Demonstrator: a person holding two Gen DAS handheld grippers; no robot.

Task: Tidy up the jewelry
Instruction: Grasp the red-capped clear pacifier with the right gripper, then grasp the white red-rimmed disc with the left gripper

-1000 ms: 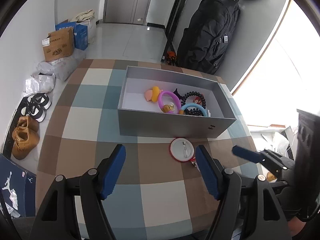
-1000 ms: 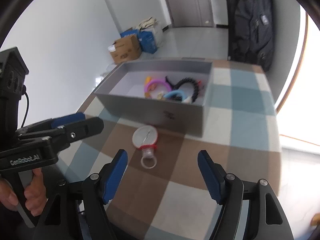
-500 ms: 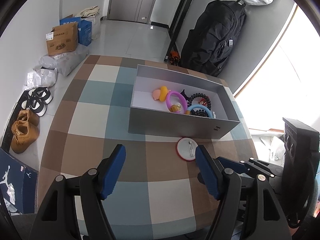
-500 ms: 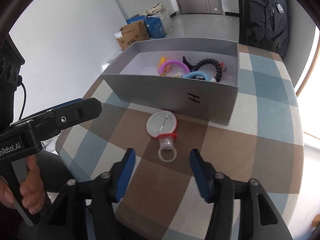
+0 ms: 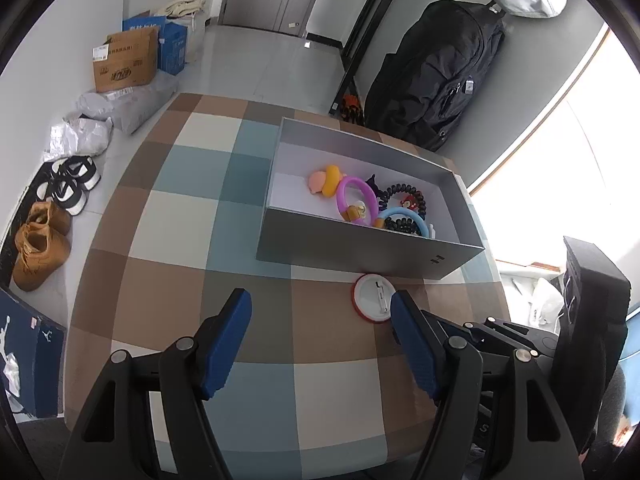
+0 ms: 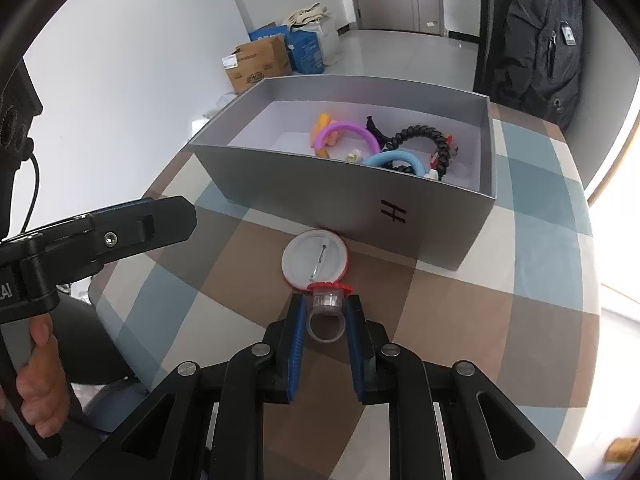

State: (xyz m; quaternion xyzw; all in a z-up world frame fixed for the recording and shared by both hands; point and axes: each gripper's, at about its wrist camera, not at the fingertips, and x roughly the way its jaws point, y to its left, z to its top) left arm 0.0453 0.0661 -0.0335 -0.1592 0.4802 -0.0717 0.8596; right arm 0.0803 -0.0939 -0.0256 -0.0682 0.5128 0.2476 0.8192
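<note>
Checkered table (image 6: 540, 240), clear red-topped ring (image 6: 326, 312)

Bright daylight blows out the window (image 5: 560, 152) at right; sharp pictures, fisheye-bent edges.

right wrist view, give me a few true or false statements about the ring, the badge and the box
1. The right claw has its pads against the clear ring. True; its jaws have just been closing.
2. The round badge lies inside the grey box. False: it lies on the table just in front of the box.
3. The box is empty. False: it holds a purple bangle, a blue bangle and other pieces.
4. The left claw is open, holding nothing. True.
</note>
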